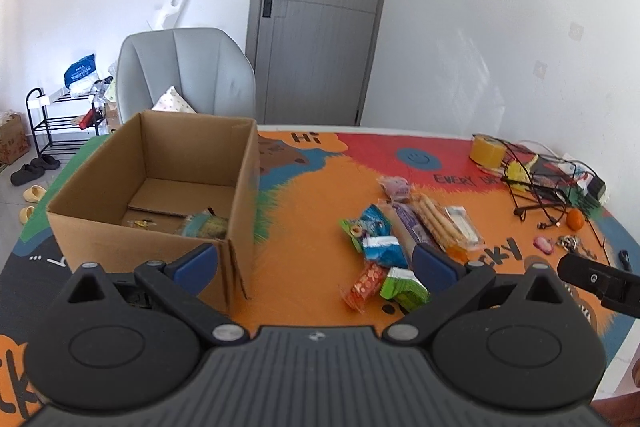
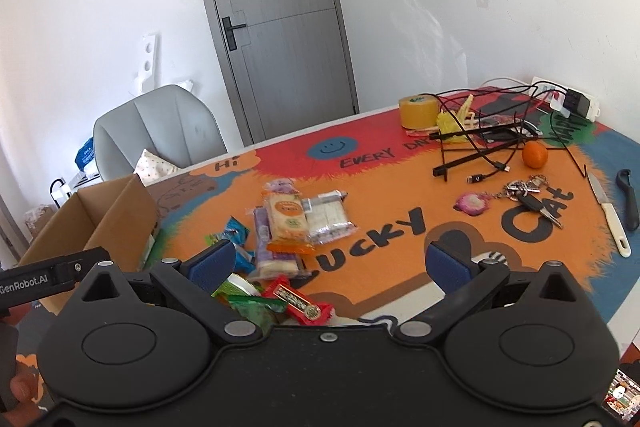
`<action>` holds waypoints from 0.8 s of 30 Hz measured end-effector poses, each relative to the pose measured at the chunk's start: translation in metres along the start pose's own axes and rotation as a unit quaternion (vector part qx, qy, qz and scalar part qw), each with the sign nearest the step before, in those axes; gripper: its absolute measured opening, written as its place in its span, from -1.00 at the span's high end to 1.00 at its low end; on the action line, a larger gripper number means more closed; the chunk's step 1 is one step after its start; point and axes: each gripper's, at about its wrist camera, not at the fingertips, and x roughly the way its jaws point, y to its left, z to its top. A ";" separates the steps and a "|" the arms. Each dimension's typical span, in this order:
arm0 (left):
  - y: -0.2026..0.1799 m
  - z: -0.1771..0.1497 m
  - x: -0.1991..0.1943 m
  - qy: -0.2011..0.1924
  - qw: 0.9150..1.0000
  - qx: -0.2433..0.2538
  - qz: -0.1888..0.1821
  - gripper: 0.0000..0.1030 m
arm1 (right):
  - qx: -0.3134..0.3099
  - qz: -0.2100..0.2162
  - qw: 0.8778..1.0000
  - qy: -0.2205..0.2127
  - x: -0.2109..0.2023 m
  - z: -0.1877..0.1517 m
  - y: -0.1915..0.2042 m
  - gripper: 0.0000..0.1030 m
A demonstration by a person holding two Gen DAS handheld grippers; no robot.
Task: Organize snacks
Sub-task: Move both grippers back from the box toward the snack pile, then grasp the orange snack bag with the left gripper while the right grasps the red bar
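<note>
An open cardboard box stands on the left of the table, with a greenish snack pack inside it; the box also shows in the right wrist view. A pile of snack packets lies on the orange mat to its right: a biscuit pack, a clear wafer pack, a blue packet, a green packet and a red bar. My left gripper is open and empty, hovering between box and pile. My right gripper is open and empty above the pile's near edge.
A colourful mat covers the table. At the right are a tape roll, tangled black cables, an orange, keys, a knife and a power strip. A grey chair stands behind the box.
</note>
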 end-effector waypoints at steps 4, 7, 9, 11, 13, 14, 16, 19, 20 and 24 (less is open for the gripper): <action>-0.011 -0.006 0.007 0.005 1.000 0.011 -0.013 -0.99 | 0.002 0.012 1.000 0.021 0.007 -0.009 -0.005 -0.99; -0.017 -0.010 0.014 0.005 1.000 0.020 -0.016 -0.99 | -0.002 0.016 0.999 0.037 0.017 -0.016 -0.006 -0.95; -0.019 -0.013 0.019 0.004 0.999 0.027 -0.020 -0.99 | 0.001 0.022 0.999 0.048 0.023 -0.019 -0.009 -0.83; -0.021 -0.015 0.026 0.005 0.999 0.030 -0.020 -0.98 | 0.002 0.025 0.998 0.053 0.028 -0.022 -0.010 -0.79; -0.023 -0.017 0.033 0.007 0.999 0.034 -0.024 -0.95 | 0.000 0.028 0.998 0.058 0.034 -0.024 -0.011 -0.70; -0.024 -0.018 0.037 0.007 0.999 0.038 -0.023 -0.95 | -0.002 0.031 0.998 0.061 0.037 -0.025 -0.011 -0.64; -0.026 -0.020 0.044 0.010 0.999 0.044 -0.024 -0.86 | -0.006 0.035 0.997 0.068 0.044 -0.027 -0.011 -0.55; -0.029 -0.023 0.057 0.020 0.998 0.045 -0.027 -0.69 | -0.011 0.040 0.996 0.077 0.055 -0.030 -0.010 -0.42; -0.029 -0.024 0.061 0.024 0.998 0.045 -0.026 -0.56 | -0.013 0.040 0.996 0.080 0.058 -0.031 -0.010 -0.39; -0.029 -0.026 0.076 0.039 0.998 0.044 -0.024 -0.33 | -0.017 0.049 0.994 0.094 0.072 -0.032 -0.010 -0.22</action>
